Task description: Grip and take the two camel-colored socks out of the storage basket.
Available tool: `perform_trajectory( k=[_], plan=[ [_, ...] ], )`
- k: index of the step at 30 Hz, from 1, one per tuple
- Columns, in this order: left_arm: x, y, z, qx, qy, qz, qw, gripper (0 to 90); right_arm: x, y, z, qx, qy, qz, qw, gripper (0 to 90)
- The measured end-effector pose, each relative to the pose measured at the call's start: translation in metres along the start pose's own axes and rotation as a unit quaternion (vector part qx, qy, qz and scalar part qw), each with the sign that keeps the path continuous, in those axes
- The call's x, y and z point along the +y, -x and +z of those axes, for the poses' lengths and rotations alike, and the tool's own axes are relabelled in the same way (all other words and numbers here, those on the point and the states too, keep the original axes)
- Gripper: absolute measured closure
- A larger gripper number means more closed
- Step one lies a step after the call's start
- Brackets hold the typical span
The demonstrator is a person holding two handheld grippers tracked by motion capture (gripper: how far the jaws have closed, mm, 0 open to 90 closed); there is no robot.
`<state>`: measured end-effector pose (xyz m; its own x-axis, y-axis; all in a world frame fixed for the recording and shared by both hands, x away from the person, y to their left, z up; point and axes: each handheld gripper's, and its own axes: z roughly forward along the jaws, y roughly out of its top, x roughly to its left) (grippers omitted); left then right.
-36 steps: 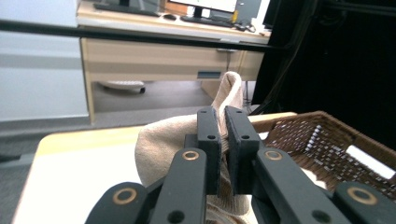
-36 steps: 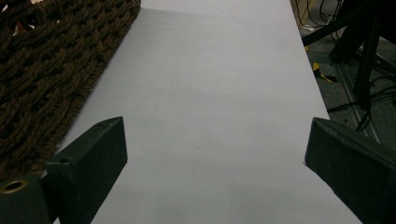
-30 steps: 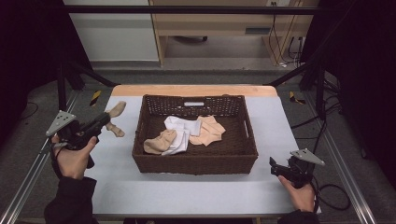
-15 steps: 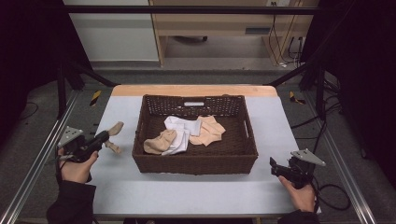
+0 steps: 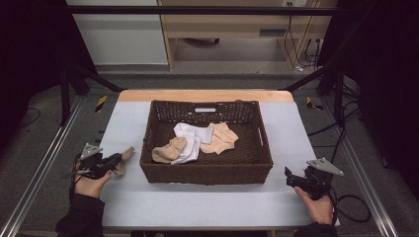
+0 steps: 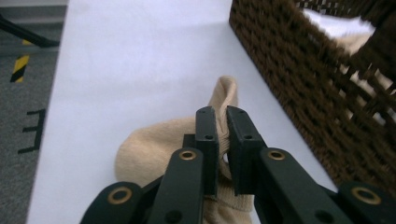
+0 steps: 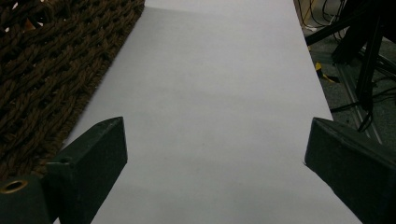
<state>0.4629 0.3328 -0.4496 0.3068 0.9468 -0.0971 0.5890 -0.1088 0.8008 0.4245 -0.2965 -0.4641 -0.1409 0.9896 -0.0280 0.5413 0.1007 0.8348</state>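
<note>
A beige sock (image 5: 127, 152) (image 6: 154, 144) lies on the white table (image 5: 197, 207) just left of the brown wicker basket (image 5: 205, 174) (image 6: 299, 70). My left gripper (image 5: 118, 160) (image 6: 223, 114) sits low over it, its jaws close together with a fold of the sock pinched in the narrow gap. These jaws have just been opening a little. My right gripper (image 5: 289, 177) (image 7: 215, 140) rests near the basket's front right corner, jaws wide apart over bare table. Inside the basket lie a white sock (image 5: 190, 138), another beige sock (image 5: 170, 150) and a peach one (image 5: 222, 138).
The basket's woven wall (image 7: 42, 70) runs along the left of the right gripper view. Metal rails (image 5: 44, 163) flank the table on both sides. Cables (image 5: 353, 205) lie on the floor at the right. A wooden strip (image 5: 205, 95) edges the table's far side.
My left hand has come down and toward the table's front, lowering the beige sock from mid-air onto the table beside the basket. The right hand has stayed where it was.
</note>
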Motion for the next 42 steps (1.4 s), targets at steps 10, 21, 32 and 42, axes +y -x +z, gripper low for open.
perform_trajectory(
  k=[10,21,32,42],
  plan=[
    [0.012,0.008,-0.013,-0.014,0.054,-0.006,0.9984,54.3,0.000,0.000,0.000,-0.001,-0.001,0.001,1.0000,6.0],
    [0.043,0.029,-0.037,-0.033,0.113,0.002,0.9930,52.4,0.000,0.001,0.000,0.000,-0.001,0.004,1.0000,6.0],
    [0.079,0.053,-0.040,-0.045,0.142,0.017,0.9887,49.1,0.000,0.001,0.002,-0.002,-0.004,0.004,1.0000,5.7],
    [0.111,0.086,-0.030,-0.056,0.147,0.043,0.9866,46.8,0.000,0.002,0.001,-0.001,-0.002,0.006,1.0000,5.7]
  ],
)
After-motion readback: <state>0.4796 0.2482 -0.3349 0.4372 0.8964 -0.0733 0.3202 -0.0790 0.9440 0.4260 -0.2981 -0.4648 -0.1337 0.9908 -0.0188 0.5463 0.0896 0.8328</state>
